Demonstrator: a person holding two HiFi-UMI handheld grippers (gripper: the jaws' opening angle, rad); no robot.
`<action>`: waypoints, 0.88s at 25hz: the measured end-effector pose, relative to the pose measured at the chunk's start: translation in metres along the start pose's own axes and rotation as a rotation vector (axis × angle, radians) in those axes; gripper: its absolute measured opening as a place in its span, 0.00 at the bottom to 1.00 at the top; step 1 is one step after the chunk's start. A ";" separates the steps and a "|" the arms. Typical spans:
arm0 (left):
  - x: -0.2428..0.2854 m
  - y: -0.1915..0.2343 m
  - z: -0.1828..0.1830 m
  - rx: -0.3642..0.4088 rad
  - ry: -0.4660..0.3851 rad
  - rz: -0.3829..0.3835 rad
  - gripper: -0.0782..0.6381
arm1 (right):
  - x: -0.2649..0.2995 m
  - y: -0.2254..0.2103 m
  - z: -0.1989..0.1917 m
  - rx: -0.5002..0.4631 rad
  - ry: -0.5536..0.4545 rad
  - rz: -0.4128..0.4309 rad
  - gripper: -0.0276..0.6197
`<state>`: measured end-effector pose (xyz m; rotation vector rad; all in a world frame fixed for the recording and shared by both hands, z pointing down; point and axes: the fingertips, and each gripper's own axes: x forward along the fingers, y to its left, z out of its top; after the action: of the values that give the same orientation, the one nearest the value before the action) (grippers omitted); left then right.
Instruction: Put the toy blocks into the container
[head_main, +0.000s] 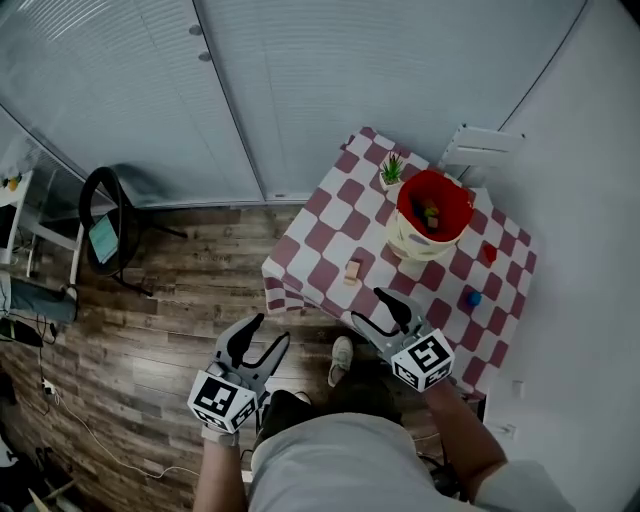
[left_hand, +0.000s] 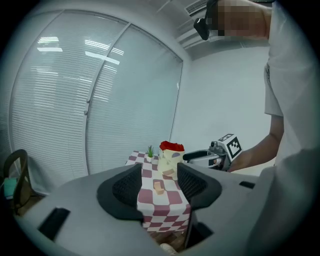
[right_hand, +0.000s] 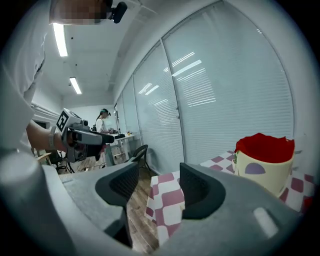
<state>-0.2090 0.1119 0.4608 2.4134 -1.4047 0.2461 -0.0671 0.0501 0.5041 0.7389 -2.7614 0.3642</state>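
The left hand-held gripper hangs over the wooden floor, its jaws spread with nothing between them. The right hand-held gripper, by the tabletop's near edge, is likewise spread and empty. Three toy blocks lie loose on the tabletop: one tan block near the near edge, and one red block and one blue block toward the right edge. One red-lined container stands mid-tabletop with small pieces inside. One potted plant sits by the far corner.

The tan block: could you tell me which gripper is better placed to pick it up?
Probably the right gripper: open and empty, it hangs at the table edge near the tan block; the left gripper is out over the floor.
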 end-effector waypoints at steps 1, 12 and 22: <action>0.001 0.001 -0.001 -0.007 0.007 0.013 0.40 | 0.005 -0.004 0.000 -0.001 0.013 0.017 0.42; 0.038 0.012 -0.004 -0.095 0.042 0.175 0.40 | 0.063 -0.058 -0.067 -0.096 0.255 0.192 0.51; 0.042 0.019 -0.029 -0.140 0.082 0.243 0.41 | 0.098 -0.079 -0.122 -0.144 0.407 0.227 0.53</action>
<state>-0.2042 0.0794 0.5045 2.0976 -1.6196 0.2914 -0.0864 -0.0236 0.6623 0.2771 -2.4517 0.3147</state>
